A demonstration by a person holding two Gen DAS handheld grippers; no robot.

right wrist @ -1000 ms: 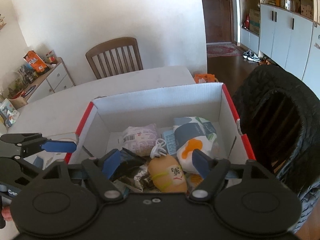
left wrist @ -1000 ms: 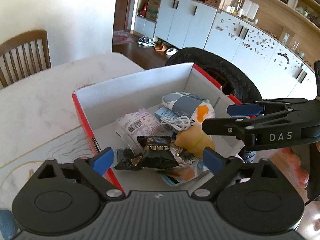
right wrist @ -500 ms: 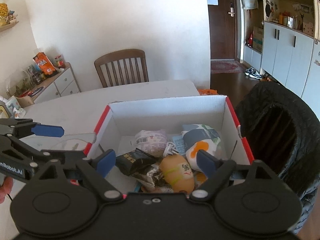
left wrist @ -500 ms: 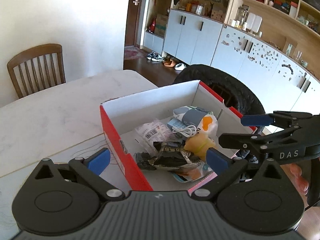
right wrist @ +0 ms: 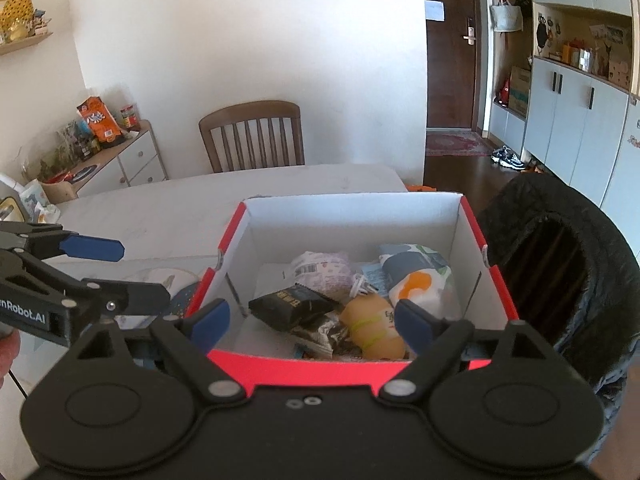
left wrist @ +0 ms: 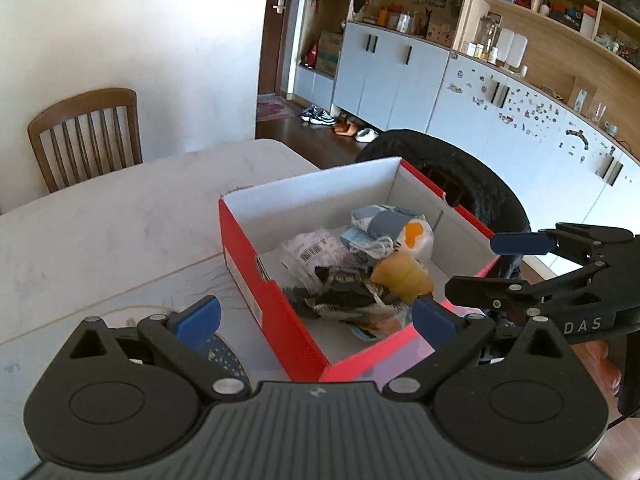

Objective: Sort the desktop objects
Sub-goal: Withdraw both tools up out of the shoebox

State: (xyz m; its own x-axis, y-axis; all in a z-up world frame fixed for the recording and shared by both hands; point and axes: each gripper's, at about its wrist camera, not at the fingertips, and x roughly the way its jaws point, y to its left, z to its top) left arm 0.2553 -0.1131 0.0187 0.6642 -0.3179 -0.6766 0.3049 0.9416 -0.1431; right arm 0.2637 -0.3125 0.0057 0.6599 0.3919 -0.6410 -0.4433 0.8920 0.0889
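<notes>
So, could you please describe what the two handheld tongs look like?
Both are matte black plastic with linked arms, silver pivot screws, round side discs and a ribbed body. The fingers carry blue pads. The right tongs read "DAS" in white; the left tongs read "nRobot.AI". A thin black cable hangs by each.

Ahead of the wide-open, empty left gripper (left wrist: 316, 318) sits a red cardboard box with white inner walls (left wrist: 256, 264) on a pale marble table (left wrist: 120, 216); inside lie a black snack wrapper (left wrist: 344, 300), a tan squashy toy (left wrist: 402, 276), a coiled white cable (left wrist: 376, 245) and a barcoded clear packet (left wrist: 312, 250); the right gripper (left wrist: 496, 268) hovers at right, blue pads apart.
</notes>
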